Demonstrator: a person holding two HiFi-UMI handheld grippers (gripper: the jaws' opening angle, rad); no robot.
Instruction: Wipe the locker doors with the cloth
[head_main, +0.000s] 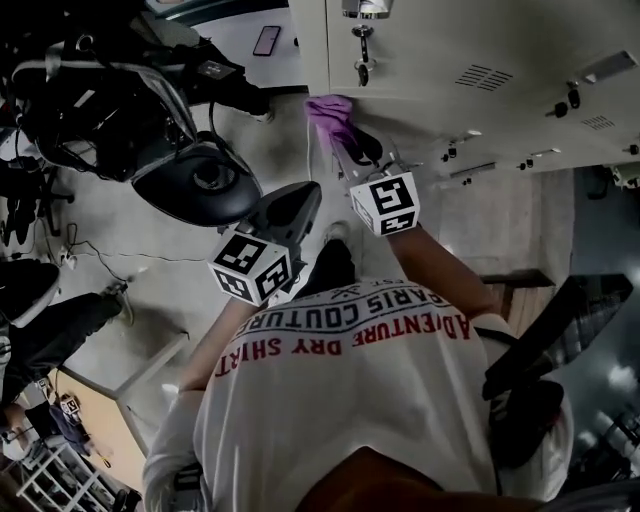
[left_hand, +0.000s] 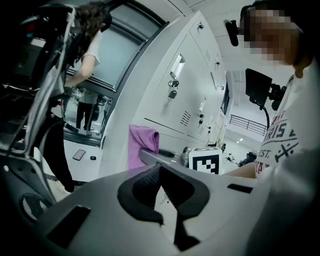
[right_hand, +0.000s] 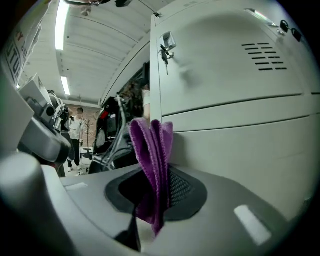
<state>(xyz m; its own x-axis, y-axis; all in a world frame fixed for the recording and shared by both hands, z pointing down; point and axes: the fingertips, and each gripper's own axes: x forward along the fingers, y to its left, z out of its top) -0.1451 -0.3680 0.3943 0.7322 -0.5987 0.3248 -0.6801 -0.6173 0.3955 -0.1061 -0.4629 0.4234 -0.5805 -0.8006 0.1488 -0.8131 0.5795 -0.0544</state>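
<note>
The right gripper (right_hand: 155, 197) has its fingers clamped on the purple cloth (right_hand: 151, 150). Its folds stick out ahead, at the left edge of the locker door (right_hand: 230, 75), though I can't confirm contact. The left gripper (left_hand: 159, 169) hangs farther off, fingers together and empty.

A pale grey floor (head_main: 170, 250) spreads across the head view's left, with black exercise machines (head_main: 90, 110) crowding ten o'clock and a dark phone (head_main: 266, 40) lying flat at twelve. In the right gripper view, bright strip lights (right_hand: 62, 20) cross a ribbed ceiling (right_hand: 100, 55) at eleven. The left gripper view shows a tall glazed window (left_hand: 117, 55) at eleven.
</note>
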